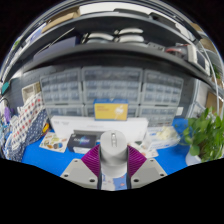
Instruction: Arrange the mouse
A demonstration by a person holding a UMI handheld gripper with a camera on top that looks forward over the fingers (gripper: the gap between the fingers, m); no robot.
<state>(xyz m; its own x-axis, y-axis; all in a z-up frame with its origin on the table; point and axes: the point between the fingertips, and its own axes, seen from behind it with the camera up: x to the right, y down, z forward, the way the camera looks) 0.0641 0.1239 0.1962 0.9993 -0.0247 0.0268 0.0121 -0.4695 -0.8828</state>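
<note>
Nearest to camera is the gripper (113, 168), its two light-coloured fingers w/ purple pads (93, 160) on the inner faces. Between the pads sits the mouse (113, 152), white/grey, long axis pointing straight ahead, its scroll wheel visible on top as a small dark line. Both pads seem to touch the mouse sides, left & right, so the tongs are closed on the mouse, gripping it at approx. its middle part. If the mouse is lifted or rests on the surface, cannot tell, as its underside is hidden.

Below and around is a blue mat (55, 158) covering the desk. Just beyond the fingers stands a white box (98, 128), wide and low, directly behind the mouse. Left of the fingers, on the blue mat, lies a small white item w/ coloured print (55, 144); details too small to read. Further left, a checked cloth or bag (28, 122), blue-white pattern.

Right side: a green plant (207, 135), leaves near the mat edge.

Background: a big shelf unit (110, 90) w/ many small drawers in rows, and a yellow label (110, 110) in the lower middle of it, above the white box. On top of the shelf unit are some flat boxes, not clear.
</note>
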